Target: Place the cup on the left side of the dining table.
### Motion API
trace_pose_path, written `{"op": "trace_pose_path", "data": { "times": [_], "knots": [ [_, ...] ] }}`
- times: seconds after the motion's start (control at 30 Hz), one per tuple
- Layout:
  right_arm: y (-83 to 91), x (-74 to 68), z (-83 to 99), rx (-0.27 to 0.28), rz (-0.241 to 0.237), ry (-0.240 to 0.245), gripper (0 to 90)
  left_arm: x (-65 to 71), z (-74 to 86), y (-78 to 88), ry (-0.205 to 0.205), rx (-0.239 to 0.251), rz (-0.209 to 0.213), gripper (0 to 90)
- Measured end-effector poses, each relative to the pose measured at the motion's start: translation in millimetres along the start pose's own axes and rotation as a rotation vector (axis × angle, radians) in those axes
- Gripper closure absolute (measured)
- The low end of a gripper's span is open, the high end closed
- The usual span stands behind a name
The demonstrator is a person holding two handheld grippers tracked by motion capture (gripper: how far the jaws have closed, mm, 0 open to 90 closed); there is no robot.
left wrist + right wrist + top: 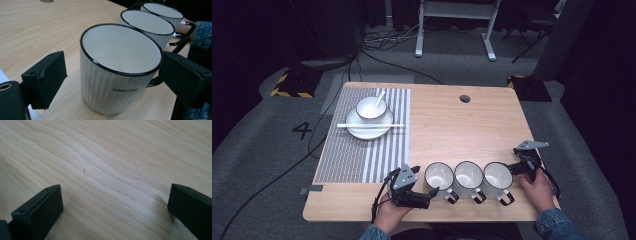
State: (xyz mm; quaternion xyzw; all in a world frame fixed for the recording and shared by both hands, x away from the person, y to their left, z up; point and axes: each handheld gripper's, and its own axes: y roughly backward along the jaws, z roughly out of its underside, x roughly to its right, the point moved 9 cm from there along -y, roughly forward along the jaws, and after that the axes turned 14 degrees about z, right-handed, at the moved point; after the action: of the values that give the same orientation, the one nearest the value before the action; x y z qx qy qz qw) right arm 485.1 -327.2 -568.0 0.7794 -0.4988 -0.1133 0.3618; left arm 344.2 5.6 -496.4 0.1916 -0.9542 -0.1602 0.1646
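Observation:
Three white ribbed mugs with black rims stand in a row near the table's front edge: left mug (438, 176), middle mug (468, 174), right mug (497, 175). My left gripper (428, 195) lies low at the left mug's near-left side. In the left gripper view that mug (117, 75), marked "concise", stands between the two jaws of the left gripper (116, 72), which is open. A clear gap shows beside the left pad (47, 77). Its handle (152, 82) is behind the right pad. My right gripper (516, 167) rests by the right mug, and the right gripper (115, 202) is open over bare wood.
A striped placemat (347, 155) covers the table's left part. On it sits a white plate (362, 131) with a bowl (371, 107), a spoon (379, 98) and chopsticks (370, 125) laid across. A cable hole (465, 98) is at the back. The mugs stand close to the front edge.

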Motion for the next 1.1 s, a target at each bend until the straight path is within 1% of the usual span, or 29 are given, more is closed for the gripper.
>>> {"op": "trace_pose_path", "data": {
  "times": [0.03,0.07,0.1,0.17,0.27,0.3,0.4,0.43,0.5,0.53,0.57,0.6,0.63,0.67,0.7,0.73,0.8,0.83,0.9,0.93,0.97,1.0,1.07,1.1],
  "knots": [
    [-0.1,0.2,0.0,0.002,0.0,0.001,0.2,1.6,0.8,-2.6,0.001,-0.002,0.002,8.2],
    [0.0,-0.1,0.0,0.0,0.0,-0.001,0.2,3.1,3.8,-6.8,-0.013,-0.03,0.004,8.2],
    [0.0,0.0,0.0,0.0,0.001,-0.001,0.2,3.7,5.7,-8.9,-0.019,-0.048,0.005,8.1],
    [0.0,0.0,0.0,0.0,0.0,0.0,0.2,4.5,7.1,-12.0,-0.018,-0.051,0.003,7.8],
    [-0.1,0.1,0.0,0.001,0.0,0.001,0.2,4.6,13.9,-20.2,-0.019,-0.095,-0.005,6.4],
    [-0.1,0.1,0.0,0.001,0.0,0.001,0.2,4.6,13.9,-20.2,-0.019,-0.095,-0.005,4.8],
    [0.0,-0.1,0.0,0.0,0.0,-0.001,0.2,2.9,18.3,-26.3,-0.025,-0.129,-0.022,3.1],
    [0.0,-0.1,0.0,0.0,0.0,-0.001,0.2,1.9,21.1,-29.8,-0.015,-0.143,-0.026,2.8],
    [0.0,-0.1,0.0,0.001,0.0,-0.001,0.2,0.4,22.0,-30.7,-0.02,-0.151,-0.033,2.4],
    [0.0,0.0,0.0,0.0,0.0,-0.001,0.2,-1.9,24.0,-33.9,-0.01,-0.16,-0.048,2.5],
    [0.0,0.0,0.0,0.0,0.0,-0.001,0.2,-1.9,24.0,-33.9,-0.01,-0.16,-0.048,2.4],
    [0.0,-0.1,0.0,0.0,0.0,-0.001,0.2,-2.4,25.9,-36.8,0.007,-0.163,-0.052,2.4],
    [0.0,-0.1,0.0,0.0,0.0,-0.001,0.3,-3.7,26.4,-38.0,0.0,-0.167,-0.057,1.7],
    [0.0,0.0,0.0,0.0,0.0,-0.001,0.2,-5.7,27.6,-43.8,-0.001,-0.171,-0.072,0.4],
    [0.0,0.0,0.0,0.0,0.0,-0.001,0.2,-5.7,27.6,-43.8,-0.001,-0.171,-0.072,0.4],
    [0.0,0.0,-0.1,0.001,0.0,-0.001,0.2,-6.2,29.3,-46.5,0.004,-0.186,-0.078,0.4],
    [0.0,0.0,0.0,0.001,0.0,-0.001,0.2,-8.3,30.3,-51.8,-0.001,-0.181,-0.086,0.6],
    [0.0,0.0,0.0,0.001,0.0,-0.001,0.2,-8.0,30.7,-53.8,0.014,-0.174,-0.088,0.6],
    [0.0,0.0,0.0,0.0,0.0,-0.001,0.2,-9.5,31.6,-56.6,0.008,-0.176,-0.093,0.4],
    [0.0,0.0,0.0,0.001,0.0,0.0,0.2,-10.5,31.4,-58.5,-0.002,-0.171,-0.102,0.4],
    [0.0,-0.1,0.0,0.0,0.0,-0.001,0.2,-10.6,31.1,-60.9,0.0,-0.161,-0.107,0.2],
    [0.0,-0.1,0.0,0.0,0.0,-0.001,0.2,-12.4,28.9,-62.7,-0.026,-0.162,-0.122,0.4],
    [0.0,0.0,0.0,0.001,0.0,-0.001,0.2,-12.2,28.1,-63.1,-0.029,-0.156,-0.118,0.6],
    [0.0,-0.1,0.0,0.001,0.0,-0.001,0.2,-11.7,27.9,-63.1,-0.025,-0.153,-0.113,1.0]
  ]
}}
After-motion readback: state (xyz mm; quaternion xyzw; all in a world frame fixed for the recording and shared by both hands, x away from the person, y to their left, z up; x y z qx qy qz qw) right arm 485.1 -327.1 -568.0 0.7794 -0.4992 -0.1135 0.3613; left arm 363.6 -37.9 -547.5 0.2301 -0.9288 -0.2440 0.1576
